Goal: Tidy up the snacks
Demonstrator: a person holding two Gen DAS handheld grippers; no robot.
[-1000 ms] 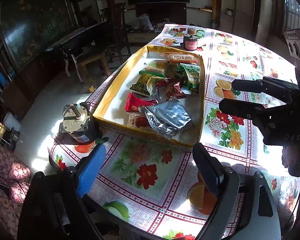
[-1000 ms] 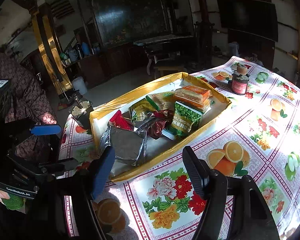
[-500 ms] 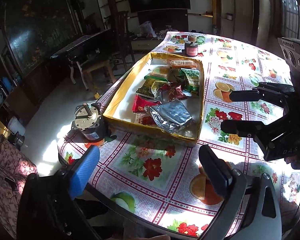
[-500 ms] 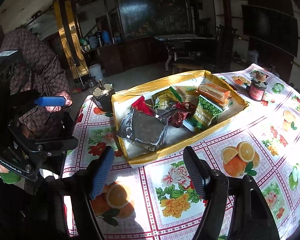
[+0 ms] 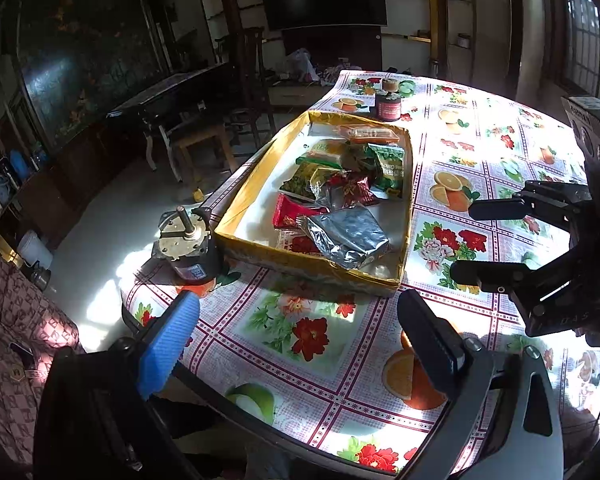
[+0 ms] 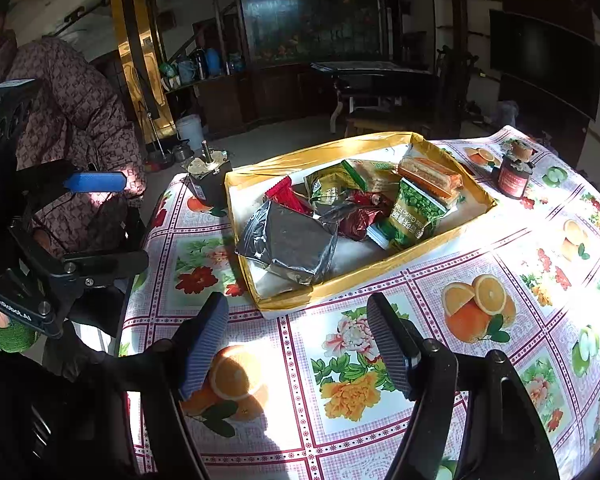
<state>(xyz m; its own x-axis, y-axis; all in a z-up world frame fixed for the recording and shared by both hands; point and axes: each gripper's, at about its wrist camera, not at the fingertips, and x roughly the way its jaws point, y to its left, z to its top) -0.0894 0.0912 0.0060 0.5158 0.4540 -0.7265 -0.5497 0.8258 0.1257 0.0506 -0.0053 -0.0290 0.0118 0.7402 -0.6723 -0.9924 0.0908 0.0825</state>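
Note:
A yellow-rimmed box [image 5: 252, 184] on the flowered tablecloth holds several snack packets: a silver foil bag [image 5: 346, 236], a red packet [image 5: 290, 214], a green pea bag [image 5: 390, 168] and an orange biscuit pack [image 5: 366, 133]. The box also shows in the right wrist view [image 6: 340, 284], with the silver bag [image 6: 288, 244] nearest. My left gripper [image 5: 300, 328] is open and empty above the table's near edge, short of the box. My right gripper [image 6: 300, 332] is open and empty, also short of the box; it shows in the left wrist view [image 5: 468, 242].
A metal motor [image 5: 184, 244] stands left of the box near the table edge. A small dark jar [image 5: 388, 106] stands behind the box. The tablecloth [image 6: 480, 380] spreads to the right. A chair and dark cabinets stand beyond the table. The person's patterned sleeve [image 6: 72, 120] is at left.
Both grippers have pulled back and up from the box, which now looks smaller and farther. Both stay open and empty. The snacks have not moved.

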